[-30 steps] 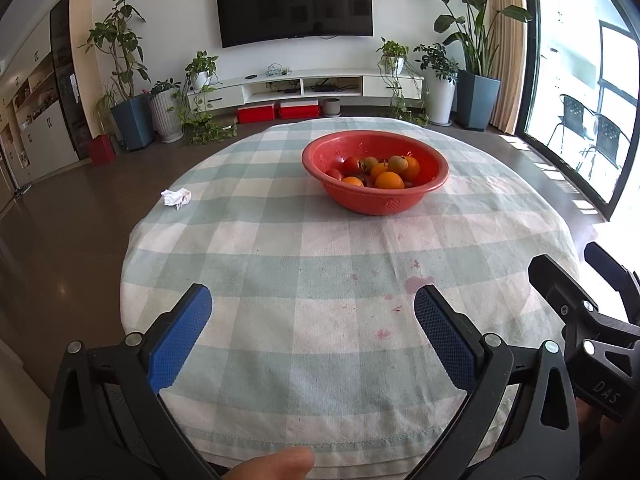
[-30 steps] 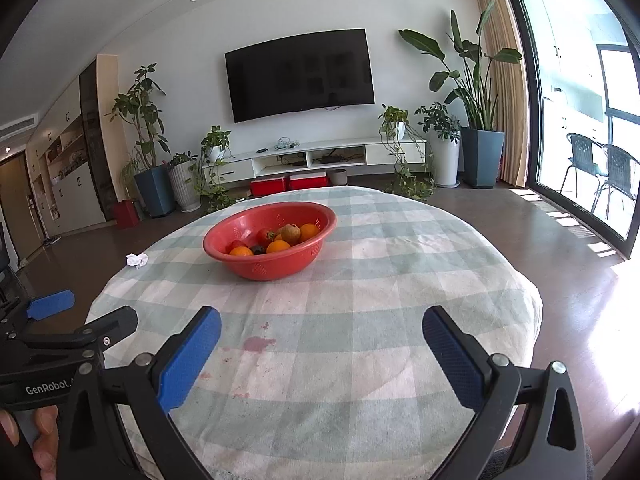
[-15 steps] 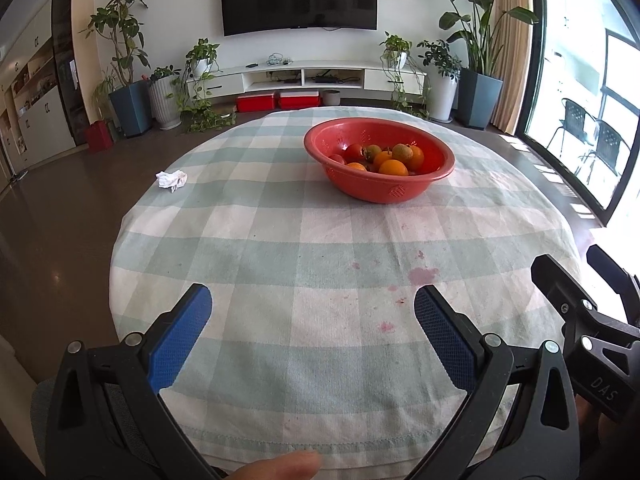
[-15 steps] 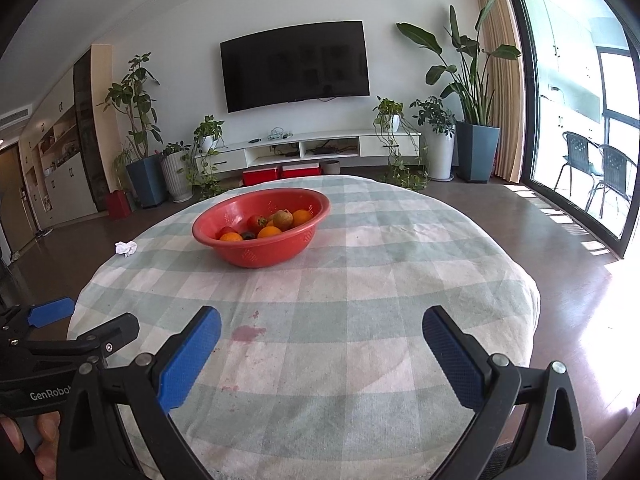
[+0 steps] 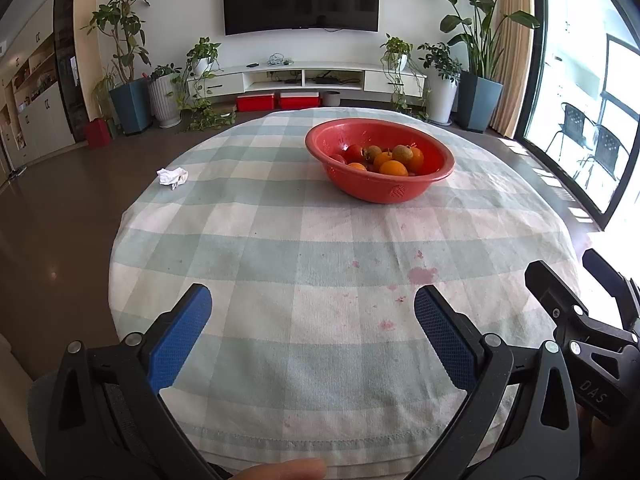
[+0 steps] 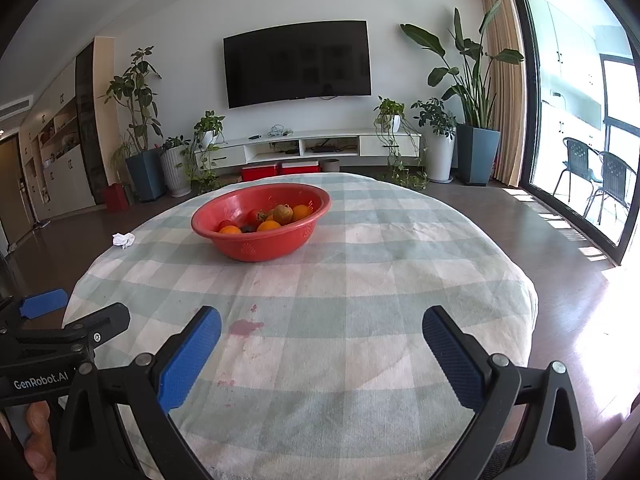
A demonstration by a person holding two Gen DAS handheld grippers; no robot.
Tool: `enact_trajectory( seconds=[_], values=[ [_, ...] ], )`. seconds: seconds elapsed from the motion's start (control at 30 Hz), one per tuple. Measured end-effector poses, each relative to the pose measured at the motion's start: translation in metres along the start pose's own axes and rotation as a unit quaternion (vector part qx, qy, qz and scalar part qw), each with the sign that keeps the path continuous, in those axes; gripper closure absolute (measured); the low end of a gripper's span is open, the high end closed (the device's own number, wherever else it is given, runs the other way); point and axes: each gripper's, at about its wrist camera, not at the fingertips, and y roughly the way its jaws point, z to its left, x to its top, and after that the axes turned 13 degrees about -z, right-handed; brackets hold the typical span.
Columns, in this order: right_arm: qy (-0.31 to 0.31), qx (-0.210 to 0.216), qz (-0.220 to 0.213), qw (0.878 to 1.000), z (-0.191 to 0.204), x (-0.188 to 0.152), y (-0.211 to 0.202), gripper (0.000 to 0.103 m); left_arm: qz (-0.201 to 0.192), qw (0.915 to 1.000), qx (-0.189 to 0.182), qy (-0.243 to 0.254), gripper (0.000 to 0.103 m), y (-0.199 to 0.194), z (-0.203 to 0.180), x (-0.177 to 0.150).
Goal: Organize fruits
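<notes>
Nearest to each camera, both tools hang over the near edge of the table with their blue pads spread wide and nothing between them. The left tool (image 5: pixel 313 326) shows its two blue pads (image 5: pixel 180 336) well apart above the checked cloth, and a fingertip (image 5: pixel 280 470) of the person peeks in at the bottom edge of that view. The right tool (image 6: pixel 320 350) is likewise spread, and a hand (image 6: pixel 38 436) grips the handle of the other tool at the lower left of the right wrist view. Each tool appears at the edge of the other's view, so the two sit side by side and apart.

Just beyond the pads, the pale green and white tablecloth (image 5: pixel 280 240) carries several pink stains (image 5: pixel 420 274). Farther on, toward the far half of the round table (image 6: pixel 440 260), stands a red bowl (image 5: pixel 380 190), upright on the cloth. Inside it lie the fruits (image 5: pixel 390 158): several oranges, some red ones and a couple of brownish ones, heaped together. A crumpled white tissue (image 5: pixel 172 177) lies near the table's left edge, well apart from the bowl.

Behind the table, a dark television (image 6: pixel 296 64) hangs on the wall above a low white cabinet (image 6: pixel 304 146), with potted plants (image 6: pixel 468 92) on both sides.
</notes>
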Motion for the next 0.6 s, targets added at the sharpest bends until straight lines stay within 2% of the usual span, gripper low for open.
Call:
enact_trajectory(
  seconds=[0.6],
  values=[
    [-0.006, 0.002, 0.008, 1.000, 0.0037, -0.0042, -0.0007, 0.000, 0.005, 1.0000, 0.001, -0.002, 0.000, 0.0034, 0.0007, -0.0055]
  ],
)
